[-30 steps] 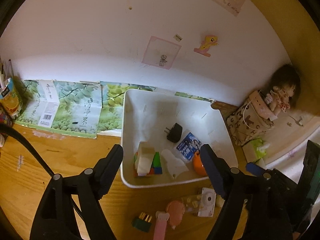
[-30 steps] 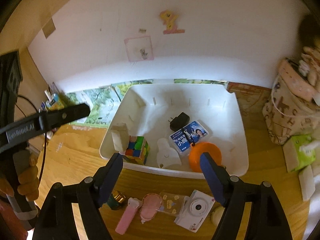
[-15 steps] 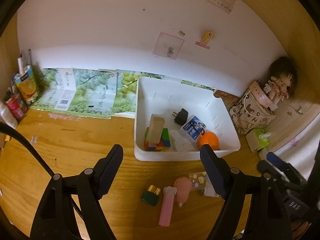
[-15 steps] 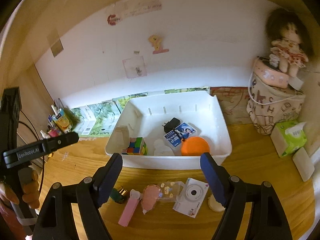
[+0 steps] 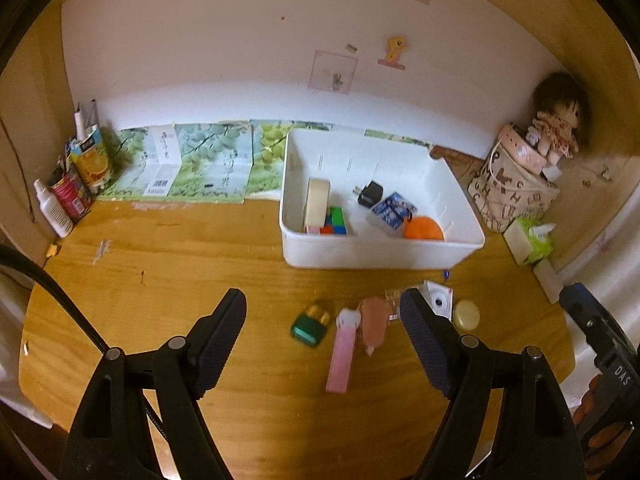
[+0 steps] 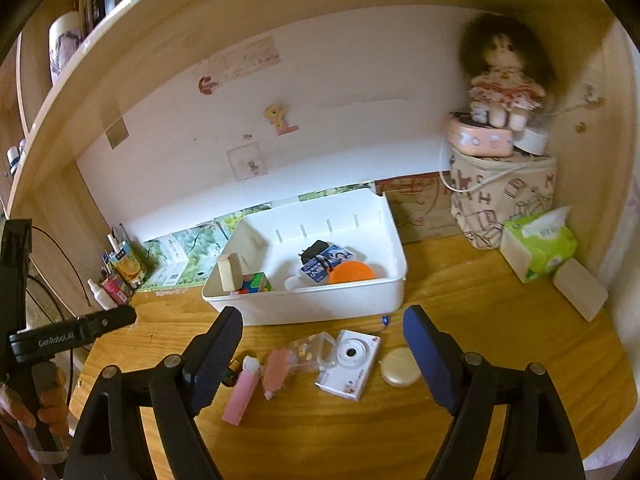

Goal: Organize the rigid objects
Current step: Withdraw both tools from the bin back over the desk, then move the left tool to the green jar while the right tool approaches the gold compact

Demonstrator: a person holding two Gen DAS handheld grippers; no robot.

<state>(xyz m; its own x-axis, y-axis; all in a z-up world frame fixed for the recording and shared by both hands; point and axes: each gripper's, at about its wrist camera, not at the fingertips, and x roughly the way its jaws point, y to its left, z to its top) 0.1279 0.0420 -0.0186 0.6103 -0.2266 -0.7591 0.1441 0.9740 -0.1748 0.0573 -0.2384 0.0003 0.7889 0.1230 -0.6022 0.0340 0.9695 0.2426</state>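
A white bin (image 5: pixel 380 254) (image 6: pixel 320 308) stands on the wooden desk and holds a wooden block (image 5: pixel 317 203), a colour cube (image 6: pixel 254 282), a black plug (image 5: pixel 370 193), a blue card (image 5: pixel 394 206) and an orange lid (image 6: pixel 351 272). In front of it lie a green bottle (image 5: pixel 310 324), a pink dispenser (image 5: pixel 340 356) (image 6: pixel 240 394), a pink case (image 6: pixel 277 368), a white toy camera (image 6: pixel 348 362) and a round tin (image 6: pixel 400 366). My left gripper (image 5: pixel 322 344) is open and empty above these. My right gripper (image 6: pixel 322 358) is open and empty, also above them.
A doll (image 6: pixel 502 80) sits on a patterned bag (image 6: pixel 500 200) at the back right, beside a green tissue pack (image 6: pixel 538 248). Drink cartons and a spray bottle (image 5: pixel 54 212) stand at the back left. Fruit-print sheets (image 5: pixel 192 164) lean on the wall.
Both grippers have pulled back and up from the bin, so the desk and the loose items in front of the bin now show in full. Both stay open and empty.
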